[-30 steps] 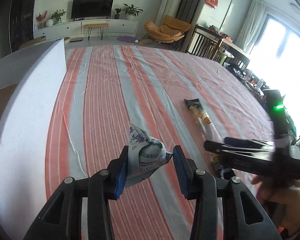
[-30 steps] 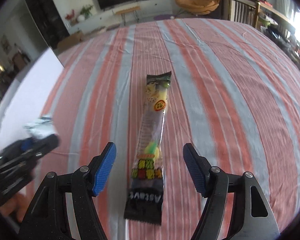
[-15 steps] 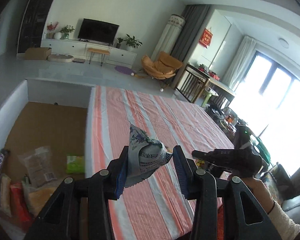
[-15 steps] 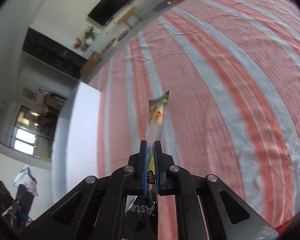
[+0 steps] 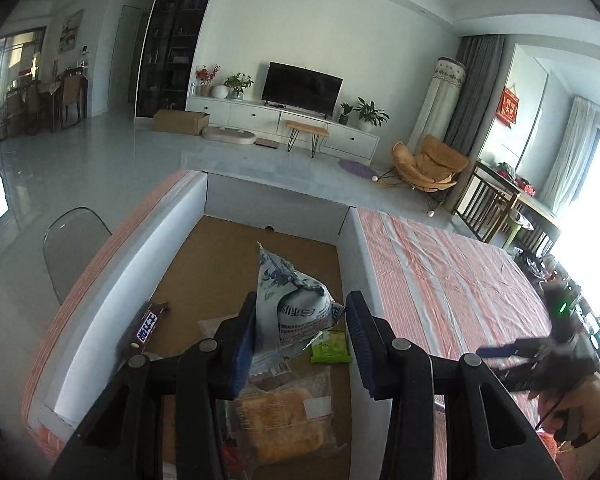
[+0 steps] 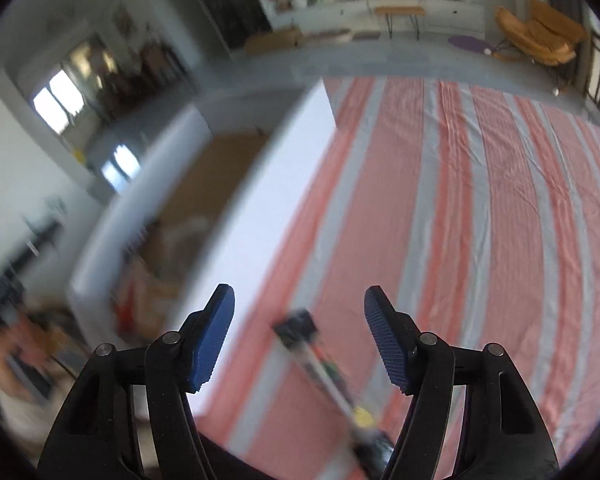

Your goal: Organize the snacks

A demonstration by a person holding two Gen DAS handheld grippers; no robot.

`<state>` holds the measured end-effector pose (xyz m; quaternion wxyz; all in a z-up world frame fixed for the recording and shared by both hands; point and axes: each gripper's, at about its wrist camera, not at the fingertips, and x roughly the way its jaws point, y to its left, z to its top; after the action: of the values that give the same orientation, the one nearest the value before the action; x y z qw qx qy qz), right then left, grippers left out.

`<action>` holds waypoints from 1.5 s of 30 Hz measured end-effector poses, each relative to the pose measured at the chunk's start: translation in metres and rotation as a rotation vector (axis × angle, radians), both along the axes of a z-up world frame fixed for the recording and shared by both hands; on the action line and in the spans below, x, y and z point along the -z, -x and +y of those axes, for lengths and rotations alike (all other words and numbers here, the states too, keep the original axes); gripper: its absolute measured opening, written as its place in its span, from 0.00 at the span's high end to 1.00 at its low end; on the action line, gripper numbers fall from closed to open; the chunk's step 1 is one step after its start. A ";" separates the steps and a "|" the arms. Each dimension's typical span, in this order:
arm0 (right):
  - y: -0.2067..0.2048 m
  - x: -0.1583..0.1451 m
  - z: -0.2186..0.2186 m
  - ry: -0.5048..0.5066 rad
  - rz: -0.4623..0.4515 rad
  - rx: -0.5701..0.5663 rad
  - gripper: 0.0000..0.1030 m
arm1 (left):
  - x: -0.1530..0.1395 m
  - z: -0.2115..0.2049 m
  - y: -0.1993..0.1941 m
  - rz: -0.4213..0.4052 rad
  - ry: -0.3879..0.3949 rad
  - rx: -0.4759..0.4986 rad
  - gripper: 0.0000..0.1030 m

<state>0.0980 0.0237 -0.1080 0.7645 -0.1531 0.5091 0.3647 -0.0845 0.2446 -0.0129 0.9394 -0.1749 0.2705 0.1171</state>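
My left tool (image 5: 300,336), low in the frame's centre, has its pads spread, yet the white snack pouch (image 5: 296,312) sits between them, touching the left pad, above the white box (image 5: 140,264) holding other snacks. My right tool (image 6: 300,336) is released, pads wide apart. The long snack stick (image 6: 328,376) appears blurred between them at lower centre, over the striped worktop (image 6: 480,200).
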 end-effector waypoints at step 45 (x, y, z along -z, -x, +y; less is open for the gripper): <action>0.105 -0.094 0.077 -0.193 -0.289 0.011 0.22 | 0.022 -0.025 -0.019 0.255 -0.297 -0.335 0.00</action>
<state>-0.0065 0.1006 -0.0137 0.8428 -0.1270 0.3573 0.3819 -0.0654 0.2191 -0.0352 0.8807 -0.0611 0.3337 0.3305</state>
